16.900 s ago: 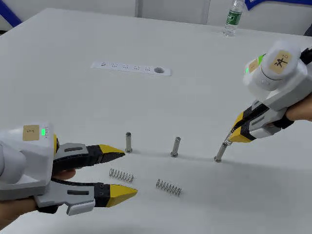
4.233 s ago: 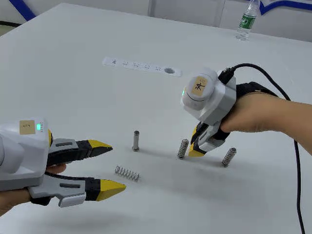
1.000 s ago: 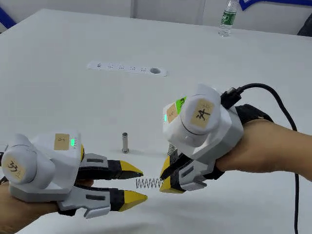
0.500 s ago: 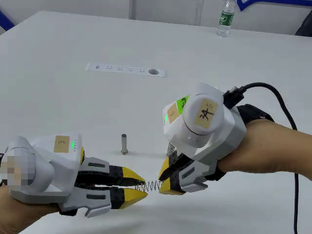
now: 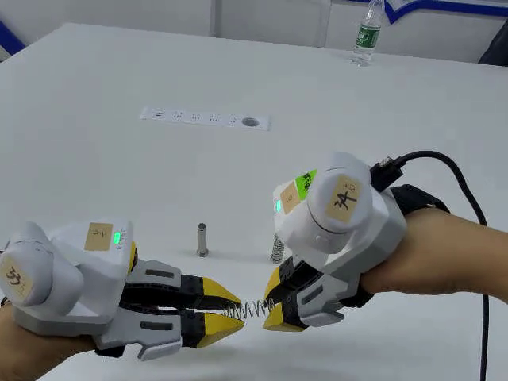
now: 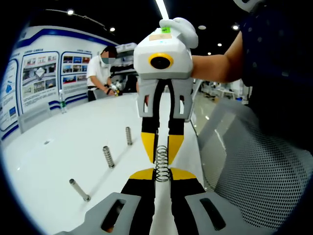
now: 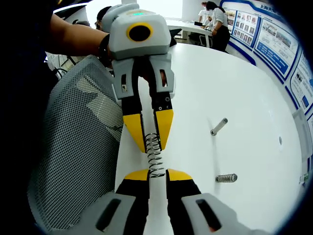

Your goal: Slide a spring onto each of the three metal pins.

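At the lower centre of the head view, the spring (image 5: pixel 250 309) hangs level above the tabletop (image 5: pixel 119 175). The left hand-held gripper (image 5: pixel 230 316) pinches one end and the right hand-held gripper (image 5: pixel 272 302) the other, both clenched on it. Held at both ends, it looks like a handover, or a regrip to leave one end free as a mouth. The bare pin (image 5: pixel 202 238) stands upright just above, left of centre, nearest the left one. At middle left of the left gripper view, a loaded pin (image 6: pixel 108 156) and another (image 6: pixel 128 135) above it already wear springs.
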Demonstrator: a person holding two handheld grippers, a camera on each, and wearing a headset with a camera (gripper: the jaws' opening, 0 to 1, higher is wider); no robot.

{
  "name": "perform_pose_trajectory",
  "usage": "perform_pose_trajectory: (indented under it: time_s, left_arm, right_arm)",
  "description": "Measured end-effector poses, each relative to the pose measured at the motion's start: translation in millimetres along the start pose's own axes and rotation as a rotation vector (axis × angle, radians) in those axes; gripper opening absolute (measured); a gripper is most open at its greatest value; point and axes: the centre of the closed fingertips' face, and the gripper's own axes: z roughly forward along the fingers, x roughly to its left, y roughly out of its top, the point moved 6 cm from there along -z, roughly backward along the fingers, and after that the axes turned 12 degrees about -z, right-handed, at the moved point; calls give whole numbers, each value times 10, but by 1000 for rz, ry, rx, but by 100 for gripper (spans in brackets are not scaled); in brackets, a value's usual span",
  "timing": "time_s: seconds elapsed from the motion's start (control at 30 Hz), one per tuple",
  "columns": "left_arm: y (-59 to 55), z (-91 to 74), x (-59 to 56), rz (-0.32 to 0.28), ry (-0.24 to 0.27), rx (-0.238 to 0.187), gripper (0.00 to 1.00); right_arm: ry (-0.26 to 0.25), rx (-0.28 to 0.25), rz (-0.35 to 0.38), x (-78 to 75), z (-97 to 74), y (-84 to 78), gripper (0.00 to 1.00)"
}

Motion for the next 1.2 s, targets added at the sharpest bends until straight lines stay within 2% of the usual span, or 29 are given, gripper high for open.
perform_pose_trajectory:
  time_s: [0.2,0.5,0.93,1.2]
  left_arm:
    - [-7,-3,13,-7,10,-4,10]
    - [1,9,30,-12,18,-10,10]
    - [-5,1,58,-14,29,-13,10]
    - [-4,-7,77,-16,38,-19,10]
  right_arm:
    - [-13,-14,-5,-20,-51,48,12]
    - [-33,-70,-6,-78,-181,246,12]
    - [-25,-86,-43,-113,-156,438,12]
    - [-18,-84,-49,-143,-145,462,13]
